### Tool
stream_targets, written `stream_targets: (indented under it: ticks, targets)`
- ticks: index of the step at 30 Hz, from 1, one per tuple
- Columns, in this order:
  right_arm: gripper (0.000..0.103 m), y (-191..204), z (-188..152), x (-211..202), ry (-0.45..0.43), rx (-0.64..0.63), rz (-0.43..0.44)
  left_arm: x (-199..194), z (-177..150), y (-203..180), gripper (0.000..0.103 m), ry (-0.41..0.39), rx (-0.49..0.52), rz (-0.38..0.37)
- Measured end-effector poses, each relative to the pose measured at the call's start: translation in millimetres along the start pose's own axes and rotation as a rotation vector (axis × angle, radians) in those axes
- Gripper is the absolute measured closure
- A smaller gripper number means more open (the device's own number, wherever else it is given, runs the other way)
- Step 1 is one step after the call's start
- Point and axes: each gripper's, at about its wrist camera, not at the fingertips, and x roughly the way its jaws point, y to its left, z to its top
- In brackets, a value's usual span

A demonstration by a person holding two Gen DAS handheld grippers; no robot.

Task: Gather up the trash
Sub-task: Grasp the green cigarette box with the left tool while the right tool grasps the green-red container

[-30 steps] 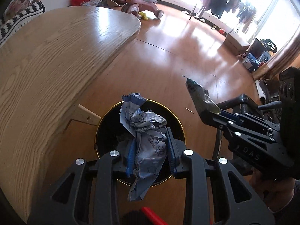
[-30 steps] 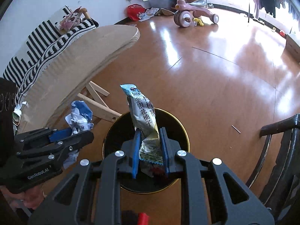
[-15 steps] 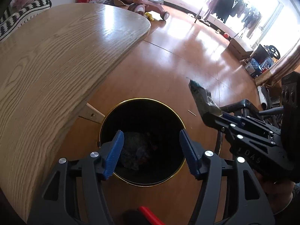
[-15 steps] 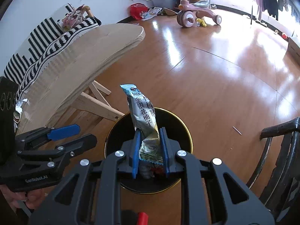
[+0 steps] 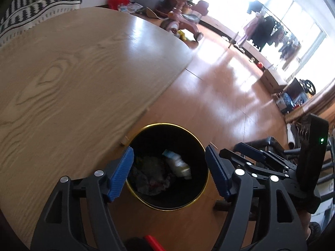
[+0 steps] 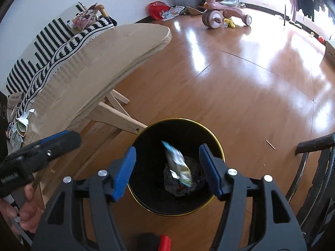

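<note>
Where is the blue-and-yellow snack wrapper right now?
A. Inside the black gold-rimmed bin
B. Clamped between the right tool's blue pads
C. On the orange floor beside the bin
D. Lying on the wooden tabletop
A: the blue-and-yellow snack wrapper shows inside the black gold-rimmed bin, clear of the right gripper and its opening jaws.

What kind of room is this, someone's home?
Most likely a family living room: a pink child's tricycle stands on the polished wooden floor, clothes hang on a rack by the bright window, and a round wooden table stands beside a black bin.
</note>
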Motion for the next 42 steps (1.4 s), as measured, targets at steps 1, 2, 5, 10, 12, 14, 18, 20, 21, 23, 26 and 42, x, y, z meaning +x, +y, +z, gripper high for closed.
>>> stream_targets:
  ticks: [1,2,5,10,12,14,18,20,21,23,26,42]
  targets:
    - [0.042,3,1,-2,-0.002,-0.006,0.002,-6,1,2,0.031,-0.009,-0.008,0.000]
    - [0.041,5,2,-3,-0.005,-0.014,0.006,-13,2,6,0.028,-0.020,-0.015,0.001]
    - [0.037,21,10,-10,-0.019,-0.039,0.027,-48,5,23,0.018,-0.075,-0.028,0.037]
    - [0.035,77,20,-18,-0.044,-0.127,0.078,-121,6,73,0.013,-0.184,-0.104,0.146]
    - [0.034,104,23,-18,-0.049,-0.165,0.103,-145,2,88,0.012,-0.214,-0.115,0.187]
    - [0.033,138,26,-18,-0.051,-0.210,0.134,-174,-5,111,0.010,-0.249,-0.125,0.239]
    - [0.032,210,25,-15,-0.047,-0.303,0.196,-219,-27,169,0.010,-0.279,-0.198,0.355]
    - [0.032,246,25,-11,-0.041,-0.351,0.226,-234,-39,199,0.010,-0.287,-0.254,0.396]
    - [0.032,268,25,-8,-0.035,-0.379,0.244,-242,-45,214,0.010,-0.291,-0.286,0.414]
    - [0.032,305,26,-2,-0.029,-0.426,0.269,-257,-58,253,0.010,-0.294,-0.365,0.453]
    - [0.032,366,27,15,0.012,-0.479,0.336,-270,-69,297,0.010,-0.290,-0.467,0.469]
    - [0.044,512,37,144,0.126,-0.613,0.445,-223,-49,394,0.010,-0.233,-0.562,0.440]
